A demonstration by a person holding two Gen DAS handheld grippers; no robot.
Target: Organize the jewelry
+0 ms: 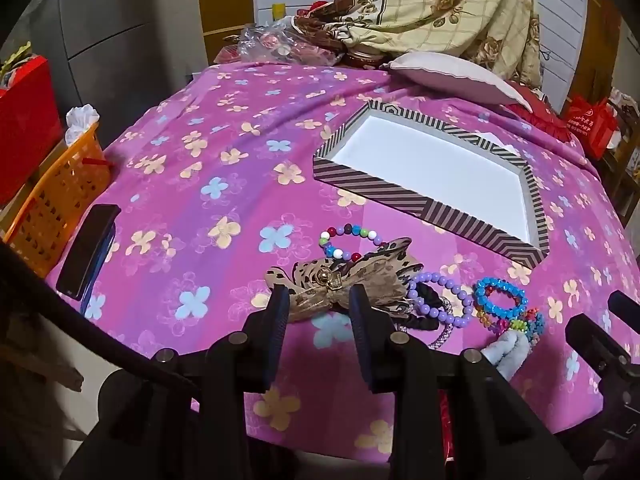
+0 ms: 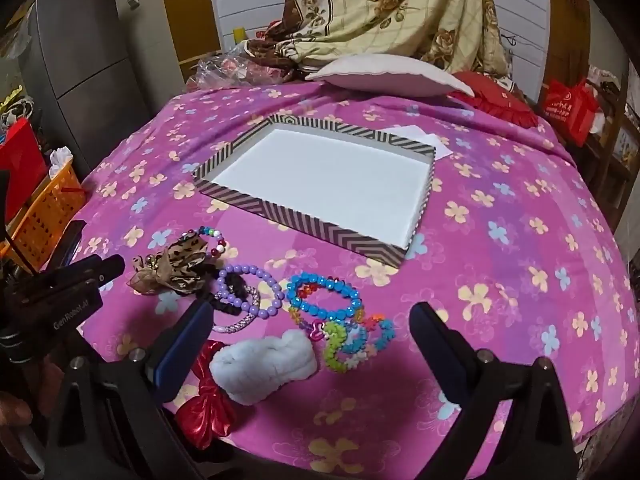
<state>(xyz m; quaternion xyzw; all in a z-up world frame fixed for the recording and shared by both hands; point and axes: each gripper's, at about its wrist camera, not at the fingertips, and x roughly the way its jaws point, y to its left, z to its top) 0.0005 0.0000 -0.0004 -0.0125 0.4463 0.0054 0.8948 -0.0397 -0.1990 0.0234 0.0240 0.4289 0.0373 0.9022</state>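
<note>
A striped shallow box (image 1: 424, 216) (image 2: 304, 220) with a white bottom lies on the pink flowered cloth. Near the front edge lies a heap of jewelry: a leopard-print bow (image 1: 352, 276) (image 2: 180, 264), a multicolour bead bracelet (image 1: 348, 240), a purple bead bracelet (image 1: 440, 300) (image 2: 252, 288), a blue bead bracelet (image 1: 500, 296) (image 2: 324, 296), a white fluffy scrunchie (image 2: 264, 364) and a red bow (image 2: 208, 404). My left gripper (image 1: 320, 300) stands over the leopard bow, its jaws a little apart on either side of it. My right gripper (image 2: 312, 320) is wide open above the blue and flower bracelets (image 2: 356, 344).
A phone (image 1: 86, 248) lies at the cloth's left edge, beside an orange basket (image 1: 56, 200). A pillow (image 1: 452, 76) and a red cushion (image 2: 496, 100) lie at the back, with a hanging quilt behind. A white paper (image 2: 432, 144) sits behind the box.
</note>
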